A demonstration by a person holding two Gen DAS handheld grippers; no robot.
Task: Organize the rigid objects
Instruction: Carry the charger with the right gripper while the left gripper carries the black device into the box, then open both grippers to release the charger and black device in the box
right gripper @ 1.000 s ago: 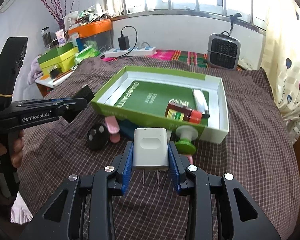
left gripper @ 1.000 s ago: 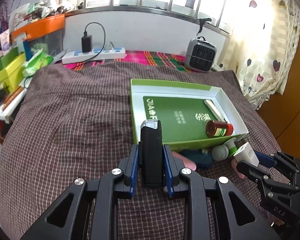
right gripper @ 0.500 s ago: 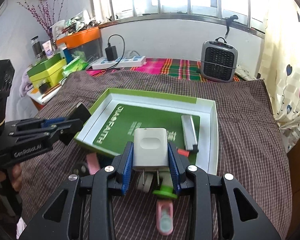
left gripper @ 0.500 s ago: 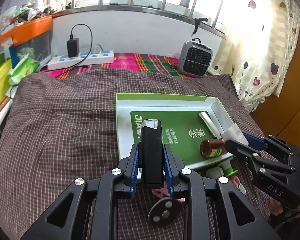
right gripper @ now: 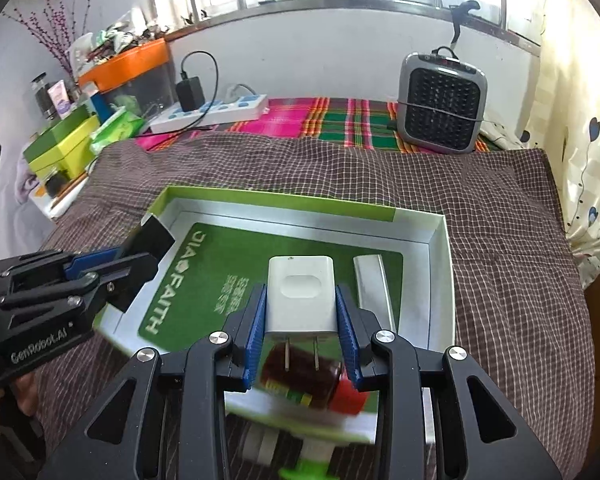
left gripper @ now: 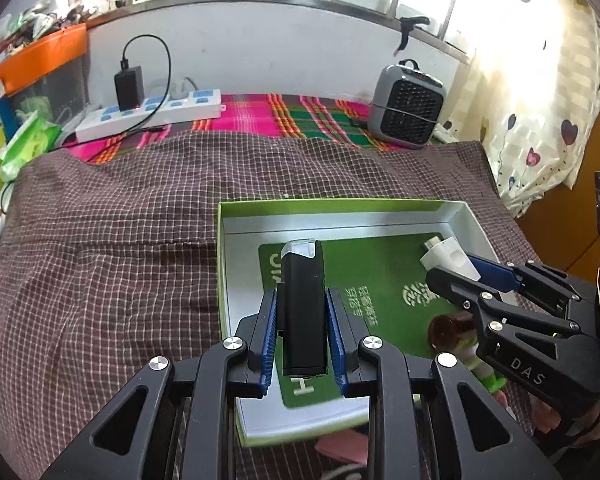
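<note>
- Gripping a black rectangular lighter-like block (left gripper: 302,312), the left tongs (left gripper: 302,334) hang over the green-rimmed shallow cardboard box (left gripper: 340,205).
- Right tongs (right gripper: 302,322) clamp a white plastic plug charger (right gripper: 301,294), prongs downward, above the same box.
- Box interior: green booklet (right gripper: 204,280), silver bar (right gripper: 374,290), brown red-capped bottle (right gripper: 300,384).
- Box rests on a brown checked bedcover (left gripper: 120,220).

Blurred: brown glass bottle with red cap (right gripper: 312,380), half hidden behind white plug adapter (right gripper: 301,294); pink flat piece (left gripper: 342,447) mostly covered by green-rimmed cardboard tray (left gripper: 332,205).
</note>
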